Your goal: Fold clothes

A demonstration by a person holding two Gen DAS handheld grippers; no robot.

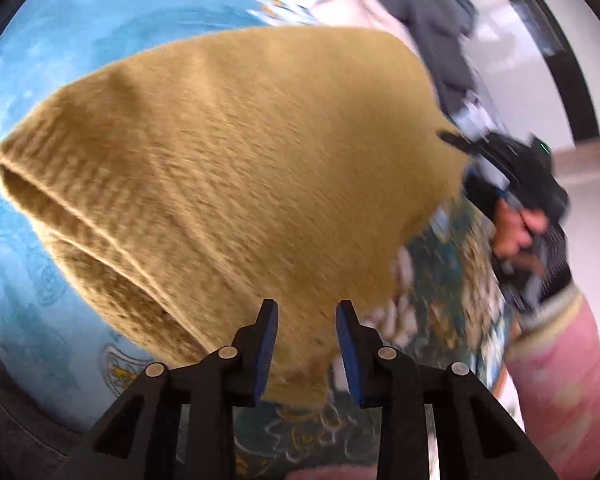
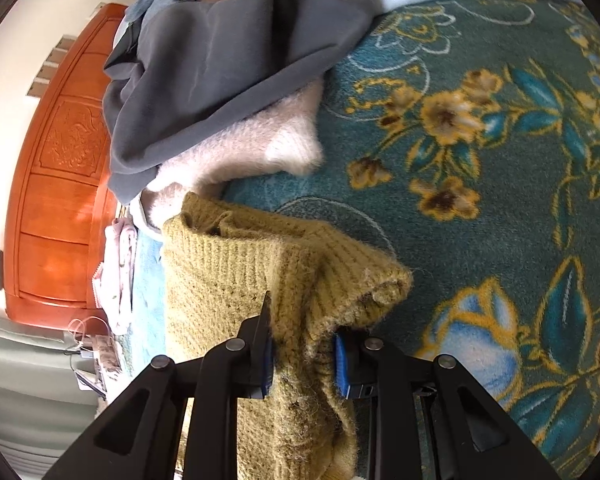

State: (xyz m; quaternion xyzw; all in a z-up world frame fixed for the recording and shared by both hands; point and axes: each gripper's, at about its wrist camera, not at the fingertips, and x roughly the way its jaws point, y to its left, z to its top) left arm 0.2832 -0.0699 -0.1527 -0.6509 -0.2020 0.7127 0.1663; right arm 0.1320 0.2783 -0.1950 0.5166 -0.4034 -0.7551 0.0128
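Both grippers hold one mustard knit sweater [image 1: 236,168] above the floral bedspread [image 2: 480,140]: the right gripper [image 2: 302,332] has its jaws clamped on a bunched edge, the left gripper [image 1: 307,320] has its jaws parted around the hanging fabric.

the left wrist view is smeared by motion: the mustard knit garment [image 1: 236,168] shows only soft streaks, and the floral blanket [image 1: 440,280] beneath it blurs into blotches. the garment covers most of the blue sheet [image 1: 80,40] and hides whatever lies under it. the right gripper [image 1: 460,144] is blurred where it meets the cloth, so the set of its jaws is unreadable there. the person's hand [image 1: 516,232] is partly wrapped by the handle, and the pink sleeve [image 1: 560,380] runs off the frame. in the right wrist view, the grey garment [image 2: 228,60] buries most of the pale pink fleece [image 2: 260,140], and the pile's top is cut off. the small things near the wooden headboard [image 2: 60,184] are too small to tell.
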